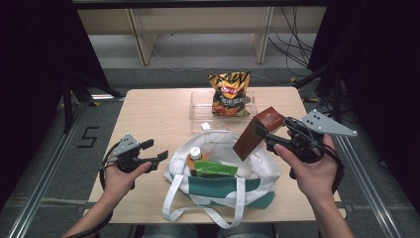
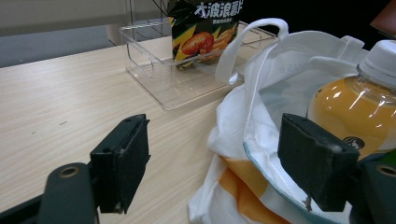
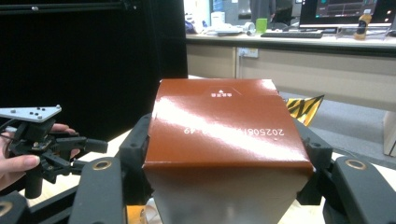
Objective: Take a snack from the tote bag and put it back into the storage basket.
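Observation:
My right gripper (image 1: pixel 261 130) is shut on a brown carton (image 1: pixel 257 133), tilted in the air over the right side of the white tote bag (image 1: pixel 223 191). Its jaws clamp both sides of the brown carton (image 3: pixel 226 135) in the right gripper view. Inside the bag stand an orange juice bottle (image 1: pixel 194 157) and a green packet (image 1: pixel 215 170). My left gripper (image 1: pixel 155 150) hovers open just left of the bag, nothing between its jaws. Past the open left gripper (image 2: pixel 215 172) lie the bag's rim (image 2: pixel 261 107) and the juice bottle (image 2: pixel 355 112).
A clear plastic tray (image 1: pixel 198 111) at the table's far middle holds an upright chip bag (image 1: pixel 229 94). The chip bag (image 2: pixel 205 28) and tray (image 2: pixel 154 74) appear behind the tote. The bag's handles (image 1: pixel 203 210) hang near the table's front edge. Bare tabletop (image 1: pixel 148 114) stretches at left.

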The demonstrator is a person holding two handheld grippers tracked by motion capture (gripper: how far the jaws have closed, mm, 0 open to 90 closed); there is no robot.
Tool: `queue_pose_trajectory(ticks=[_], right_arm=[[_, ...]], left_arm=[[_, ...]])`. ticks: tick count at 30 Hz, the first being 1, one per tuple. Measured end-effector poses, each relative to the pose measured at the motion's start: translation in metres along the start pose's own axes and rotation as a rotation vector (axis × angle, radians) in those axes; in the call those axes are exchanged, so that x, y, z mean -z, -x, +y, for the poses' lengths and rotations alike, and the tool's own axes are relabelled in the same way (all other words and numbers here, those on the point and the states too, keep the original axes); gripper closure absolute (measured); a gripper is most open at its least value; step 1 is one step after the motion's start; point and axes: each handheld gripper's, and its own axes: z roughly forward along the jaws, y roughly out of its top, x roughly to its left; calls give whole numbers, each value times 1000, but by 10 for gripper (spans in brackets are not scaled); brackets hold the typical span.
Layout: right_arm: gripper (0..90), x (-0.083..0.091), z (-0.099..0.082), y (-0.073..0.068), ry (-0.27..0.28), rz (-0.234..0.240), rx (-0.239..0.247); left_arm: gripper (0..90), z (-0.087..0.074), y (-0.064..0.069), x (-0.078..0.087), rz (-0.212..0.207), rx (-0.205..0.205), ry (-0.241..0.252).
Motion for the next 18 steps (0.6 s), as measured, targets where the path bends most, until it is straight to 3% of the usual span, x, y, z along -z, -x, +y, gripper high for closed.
queue_pose_trajectory(ticks=[2, 12, 13, 18], right_arm=[[388, 2, 2, -1, 1, 5, -20], [389, 8, 11, 4, 25, -22, 6], [388, 9, 11, 4, 20, -17, -13], [389, 9, 12, 6, 28, -37, -7]], left_arm=[[245, 0, 0, 0, 0, 0, 0], [245, 0, 0, 0, 1, 0, 1], [245, 0, 0, 0, 1, -1, 1], [245, 0, -1, 1, 0, 3, 3]])
